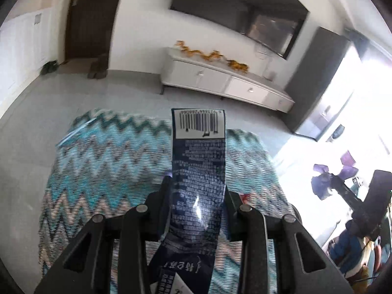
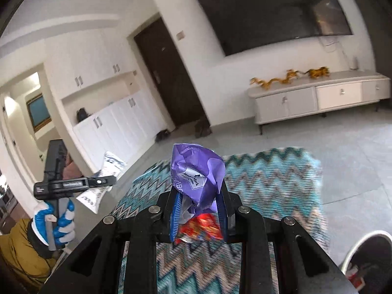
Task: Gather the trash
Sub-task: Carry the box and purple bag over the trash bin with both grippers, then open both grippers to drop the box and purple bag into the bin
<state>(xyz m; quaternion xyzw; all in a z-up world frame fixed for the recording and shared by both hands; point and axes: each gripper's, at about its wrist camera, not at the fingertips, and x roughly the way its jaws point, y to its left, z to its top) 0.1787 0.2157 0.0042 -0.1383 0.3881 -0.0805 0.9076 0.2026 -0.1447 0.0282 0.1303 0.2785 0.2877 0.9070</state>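
Below both claws: zigzag rug [image 1: 103,161] spread across floor, largest thing, trash lifted clear above it. Left gripper [image 1: 197,203] clamped on long dark blue wrapper [image 1: 199,171], barcode end jutting ahead past fingertips. Right gripper [image 2: 197,196] pinching crumpled purple wrapper [image 2: 198,174]; red wrapper [image 2: 203,227] under jaws, held or loose unclear. Both pieces likely bin-bound.

Both wrist cameras look forward and down along their gripper fingers, close above the zigzag rug [image 1: 98,171]; both share the TV [image 2: 269,12] wall at twelve o'clock.
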